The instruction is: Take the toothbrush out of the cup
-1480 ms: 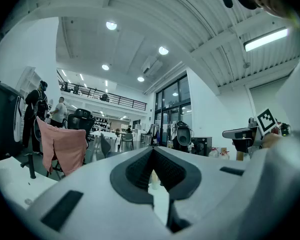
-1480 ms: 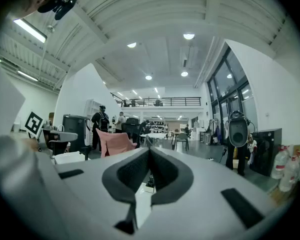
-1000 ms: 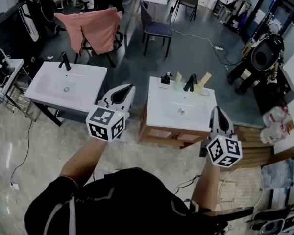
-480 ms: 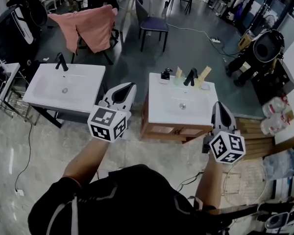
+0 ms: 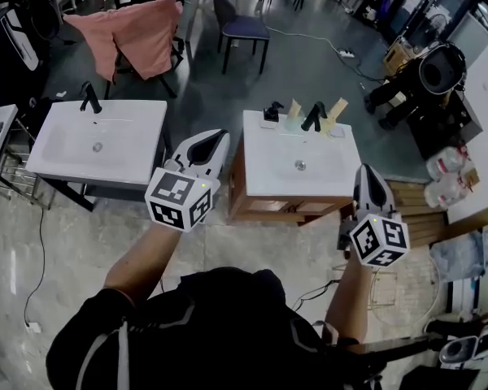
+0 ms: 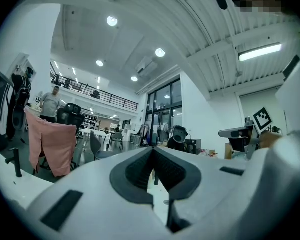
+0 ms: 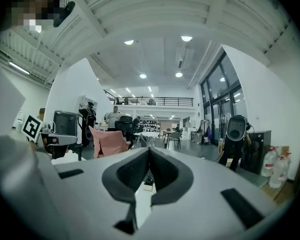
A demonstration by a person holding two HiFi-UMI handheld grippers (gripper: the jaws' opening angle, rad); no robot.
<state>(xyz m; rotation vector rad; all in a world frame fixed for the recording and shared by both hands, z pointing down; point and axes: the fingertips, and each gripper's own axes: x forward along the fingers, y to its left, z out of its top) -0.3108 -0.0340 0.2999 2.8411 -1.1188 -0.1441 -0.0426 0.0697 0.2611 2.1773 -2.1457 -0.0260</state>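
A white basin on a wooden cabinet [image 5: 299, 149] stands ahead of me, with a black tap [image 5: 313, 116] at its back edge. Left of the tap is a pale cup [image 5: 293, 123] with a beige stick-like thing [image 5: 296, 107] rising from it; it is too small to tell whether that is the toothbrush. My left gripper [image 5: 220, 136] hovers just off the cabinet's front left corner, jaws shut and empty. At the front right corner my right gripper [image 5: 368, 171] is also shut and empty. Both gripper views, left [image 6: 152, 150] and right [image 7: 149, 150], show the pads pressed together with nothing between.
A second white basin [image 5: 98, 140] with a black tap [image 5: 88, 97] stands to the left. Behind are a chair draped in pink cloth [image 5: 134, 31], a blue chair [image 5: 242, 23] and a black machine [image 5: 437, 71]. A black dispenser [image 5: 270, 114] and another beige piece [image 5: 337, 108] sit beside the tap.
Both grippers have drifted a little toward the right basin, and the whole scene has slid slightly in the head view. The jaws stayed shut.
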